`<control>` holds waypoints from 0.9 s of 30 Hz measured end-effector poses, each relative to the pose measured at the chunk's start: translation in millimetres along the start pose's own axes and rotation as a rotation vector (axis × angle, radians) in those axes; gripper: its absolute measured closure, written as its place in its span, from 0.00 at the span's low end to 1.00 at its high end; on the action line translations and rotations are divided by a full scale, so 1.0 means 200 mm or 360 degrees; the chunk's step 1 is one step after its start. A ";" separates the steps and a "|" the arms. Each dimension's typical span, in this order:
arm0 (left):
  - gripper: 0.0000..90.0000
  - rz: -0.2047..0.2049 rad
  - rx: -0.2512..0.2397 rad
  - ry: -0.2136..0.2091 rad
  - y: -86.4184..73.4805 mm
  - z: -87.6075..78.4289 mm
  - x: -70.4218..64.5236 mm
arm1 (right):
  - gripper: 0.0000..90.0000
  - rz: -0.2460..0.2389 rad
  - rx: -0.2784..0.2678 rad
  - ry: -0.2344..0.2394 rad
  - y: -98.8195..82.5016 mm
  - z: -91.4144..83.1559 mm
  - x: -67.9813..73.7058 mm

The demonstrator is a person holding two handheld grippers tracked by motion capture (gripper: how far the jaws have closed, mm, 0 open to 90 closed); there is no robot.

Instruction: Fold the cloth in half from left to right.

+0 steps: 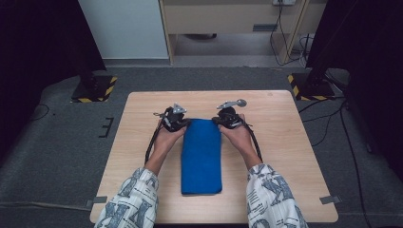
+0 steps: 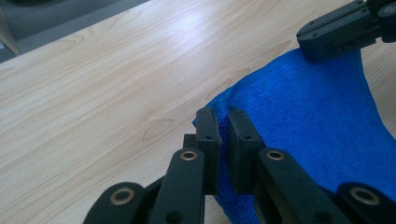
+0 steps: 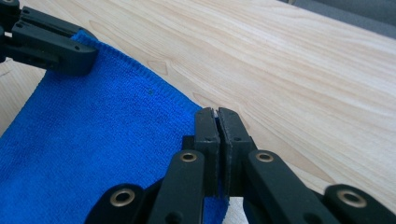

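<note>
High view: one folded blue towel [image 1: 201, 156] lies mid-frame on the bare wooden table [image 1: 290, 156], nothing blocking it. Two grippers pinch its far corners, the left gripper [image 1: 186, 124] and right gripper [image 1: 216, 120] each clamped on cloth. Two yellow-striped stand bases [image 1: 95, 89] sit behind.

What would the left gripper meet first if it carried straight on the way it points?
Probably nothing: the left gripper, shut on the blue towel's far corner, points across bare table. The right gripper sits off to one side.
</note>
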State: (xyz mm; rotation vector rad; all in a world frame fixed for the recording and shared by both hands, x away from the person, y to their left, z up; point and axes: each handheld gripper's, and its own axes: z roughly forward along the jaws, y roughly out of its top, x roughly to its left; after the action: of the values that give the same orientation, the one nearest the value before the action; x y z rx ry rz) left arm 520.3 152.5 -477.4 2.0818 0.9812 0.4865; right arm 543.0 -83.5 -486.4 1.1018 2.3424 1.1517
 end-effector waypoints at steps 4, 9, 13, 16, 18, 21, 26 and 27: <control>0.94 -0.0001 -0.0030 -0.0003 0.02 -0.02 -0.01 | 0.98 -0.0009 -0.0023 -0.0010 0.02 -0.04 0.00; 0.94 0.0008 -0.0046 -0.0010 0.04 -0.03 -0.02 | 0.97 -0.0004 -0.0046 -0.0025 0.04 -0.09 0.00; 0.94 0.0023 -0.0059 -0.0009 0.06 -0.05 -0.03 | 0.98 -0.0026 -0.0045 -0.0027 0.04 -0.10 0.02; 0.94 0.0043 -0.0055 -0.0010 0.06 -0.05 -0.04 | 0.97 -0.0050 -0.0046 -0.0029 0.05 -0.11 0.03; 0.94 0.0046 -0.0050 -0.0009 0.06 -0.05 -0.04 | 0.98 -0.0058 -0.0054 -0.0029 0.06 -0.12 0.03; 0.94 0.0035 -0.0055 -0.0011 0.06 -0.06 -0.03 | 0.97 -0.0064 -0.0051 -0.0032 0.07 -0.12 0.03; 0.94 0.0042 -0.0070 -0.0013 0.07 -0.08 -0.03 | 0.97 -0.0072 -0.0054 -0.0033 0.08 -0.14 0.04; 0.94 0.0040 -0.0074 -0.0011 0.07 -0.08 -0.02 | 0.97 -0.0067 -0.0060 -0.0033 0.08 -0.14 0.05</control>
State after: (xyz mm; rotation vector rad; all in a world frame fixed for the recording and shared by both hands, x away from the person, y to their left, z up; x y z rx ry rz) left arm 514.2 151.0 -455.8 2.0553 0.9319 0.5099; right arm 529.5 -85.8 -454.8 1.0415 2.3075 1.1594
